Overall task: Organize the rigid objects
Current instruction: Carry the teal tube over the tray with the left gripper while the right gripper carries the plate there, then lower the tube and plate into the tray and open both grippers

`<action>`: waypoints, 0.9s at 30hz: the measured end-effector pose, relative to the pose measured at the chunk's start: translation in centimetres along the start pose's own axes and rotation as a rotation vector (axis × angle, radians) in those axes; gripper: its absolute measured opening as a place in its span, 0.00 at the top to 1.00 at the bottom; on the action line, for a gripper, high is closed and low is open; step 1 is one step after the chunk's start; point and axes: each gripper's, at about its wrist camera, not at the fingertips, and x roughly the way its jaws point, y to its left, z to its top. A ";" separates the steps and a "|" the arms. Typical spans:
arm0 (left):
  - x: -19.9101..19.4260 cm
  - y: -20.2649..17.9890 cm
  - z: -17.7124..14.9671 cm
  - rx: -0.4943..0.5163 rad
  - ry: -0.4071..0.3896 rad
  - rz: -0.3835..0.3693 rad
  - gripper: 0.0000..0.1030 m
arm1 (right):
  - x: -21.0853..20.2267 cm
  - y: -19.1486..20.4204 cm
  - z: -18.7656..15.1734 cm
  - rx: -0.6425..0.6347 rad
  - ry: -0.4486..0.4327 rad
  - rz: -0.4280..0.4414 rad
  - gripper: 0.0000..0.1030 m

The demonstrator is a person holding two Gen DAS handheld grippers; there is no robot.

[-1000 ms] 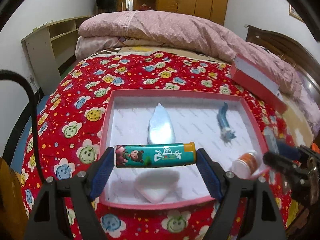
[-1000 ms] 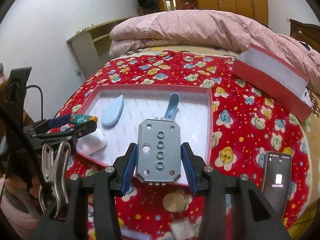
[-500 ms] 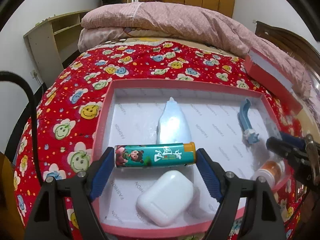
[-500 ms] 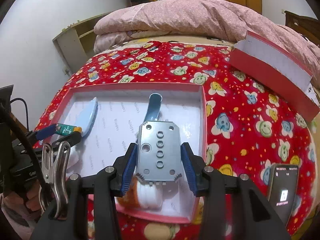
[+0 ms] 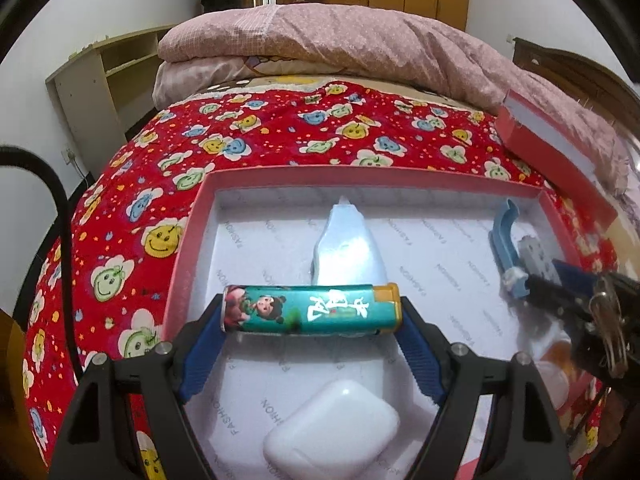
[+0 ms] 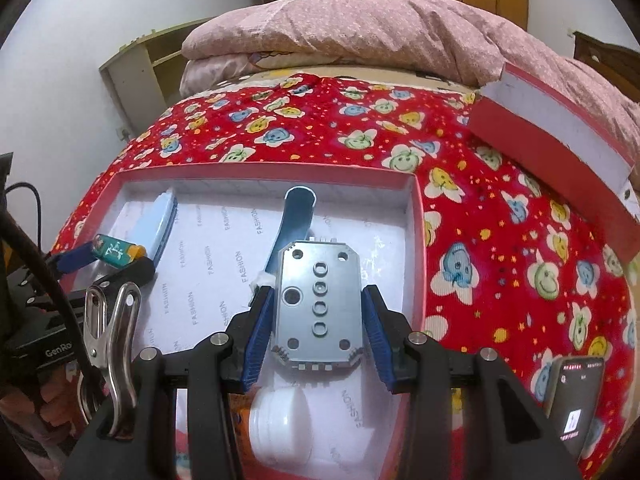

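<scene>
Lighter [image 5: 310,309] | clamped endwise in left gripper [image 5: 312,334] | right gripper [image 6: 318,322] grips plate [image 6: 318,304]

Bed: we see a bed covered by a red smiley-flower bedspread [image 5: 248,140].
Far end: a folded pink quilt [image 5: 340,44] lies across it.
Middle: an open pink box [image 5: 188,240] rests flat on the bedspread.
Right side: we find the box's pink lid [image 6: 560,132] lying tilted, and a phone [image 6: 576,396] near the front edge.
</scene>
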 end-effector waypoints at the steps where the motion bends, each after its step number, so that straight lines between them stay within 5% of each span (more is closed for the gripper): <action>1: 0.1 -0.1 0.0 0.005 -0.001 0.006 0.19 | 0.1 0.0 0.0 -0.002 0.000 0.000 0.56; 27: 0.2 -0.5 0.0 0.025 -0.009 0.022 0.17 | 0.8 0.3 0.0 -0.014 -0.007 -0.009 0.56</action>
